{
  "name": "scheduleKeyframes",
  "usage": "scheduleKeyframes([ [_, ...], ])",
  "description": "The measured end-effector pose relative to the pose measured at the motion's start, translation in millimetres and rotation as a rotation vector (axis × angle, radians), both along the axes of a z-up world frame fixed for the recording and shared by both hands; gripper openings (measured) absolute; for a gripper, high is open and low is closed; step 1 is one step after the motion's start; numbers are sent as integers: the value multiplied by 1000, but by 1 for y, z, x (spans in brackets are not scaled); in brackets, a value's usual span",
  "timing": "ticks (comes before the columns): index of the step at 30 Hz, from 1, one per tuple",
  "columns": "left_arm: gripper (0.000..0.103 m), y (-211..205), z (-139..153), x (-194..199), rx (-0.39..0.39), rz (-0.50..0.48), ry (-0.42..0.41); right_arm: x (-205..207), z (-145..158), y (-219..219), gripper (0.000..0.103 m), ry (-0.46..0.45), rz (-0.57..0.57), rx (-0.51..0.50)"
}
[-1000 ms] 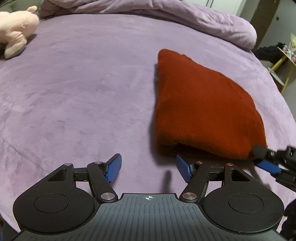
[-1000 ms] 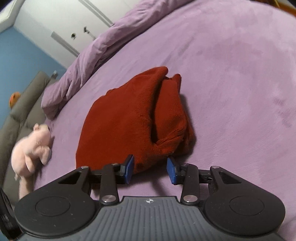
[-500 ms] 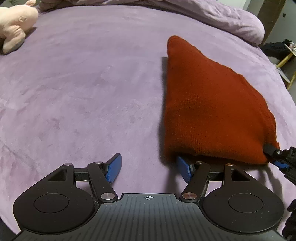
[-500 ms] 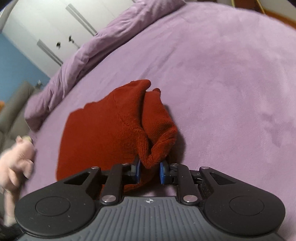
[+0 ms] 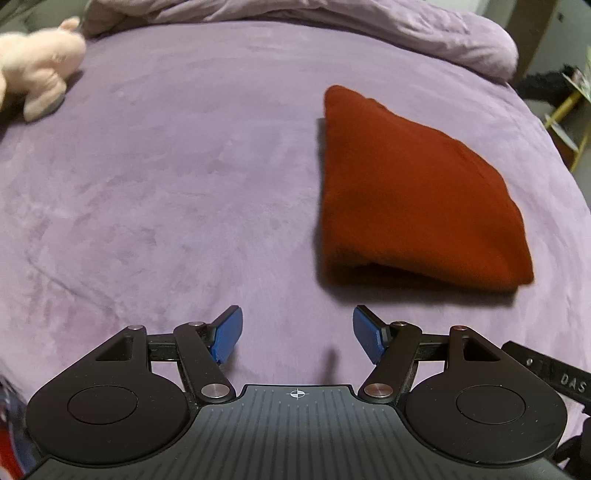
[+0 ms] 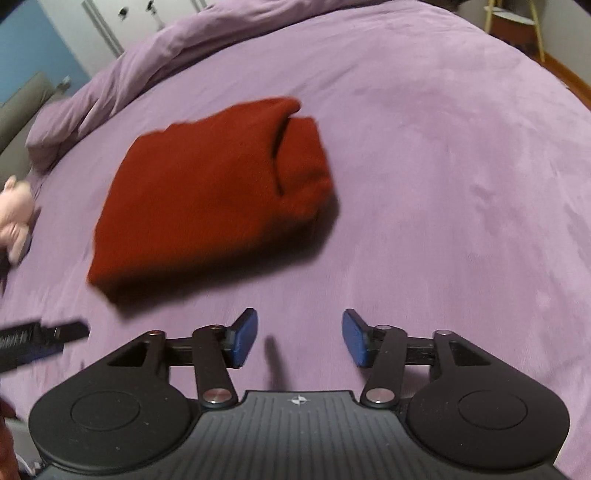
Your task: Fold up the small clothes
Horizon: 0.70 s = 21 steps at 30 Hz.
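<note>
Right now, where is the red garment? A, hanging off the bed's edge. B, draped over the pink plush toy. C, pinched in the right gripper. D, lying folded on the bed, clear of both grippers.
D: the red garment lies folded on the bed, untouched by either gripper.

Purple bedspread (image 6: 443,147) (rumpled duvet (image 5: 332,22) behind), blue wall (image 6: 33,40), white wardrobe doors (image 6: 147,14), yellow stand (image 6: 517,26)

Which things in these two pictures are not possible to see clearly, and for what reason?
- Red garment, right wrist view: motion blur hides the knit; its type is unclear.
- Its underside, both views: hidden against the purple bedcover.
- Pink plush toy, left wrist view: cut by the left edge, blurred.
- Black strip, left wrist view: cut by the right edge; lettering incomplete.
</note>
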<state>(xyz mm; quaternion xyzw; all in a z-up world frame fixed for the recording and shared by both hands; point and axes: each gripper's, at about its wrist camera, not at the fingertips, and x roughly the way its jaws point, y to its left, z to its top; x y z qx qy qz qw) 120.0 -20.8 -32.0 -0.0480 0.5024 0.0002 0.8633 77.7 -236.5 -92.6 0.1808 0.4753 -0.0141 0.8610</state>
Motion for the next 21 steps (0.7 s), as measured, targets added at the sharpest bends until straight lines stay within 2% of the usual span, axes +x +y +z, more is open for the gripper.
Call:
scheduleKeyframes([
  [4,76,-9,16,-13,81,-40,-30,-8,22,11,68,36,42,-41],
  [8,78,-15,33,-19,152,-61,-65,-10,46,27,81,18,54,-136],
  [11,81,-12,44,-21,156,-45,-82,-10,62,35,81,-21,93,-156],
  [14,82,-8,51,-22,148,-36,-98,-7,70,40,81,-15,82,-156],
  [19,85,-17,56,-23,268,-70,-125,-1,70,49,81,13,75,-175],
  [21,85,-21,56,-22,278,-91,-120,-1,70,51,81,18,81,-192],
])
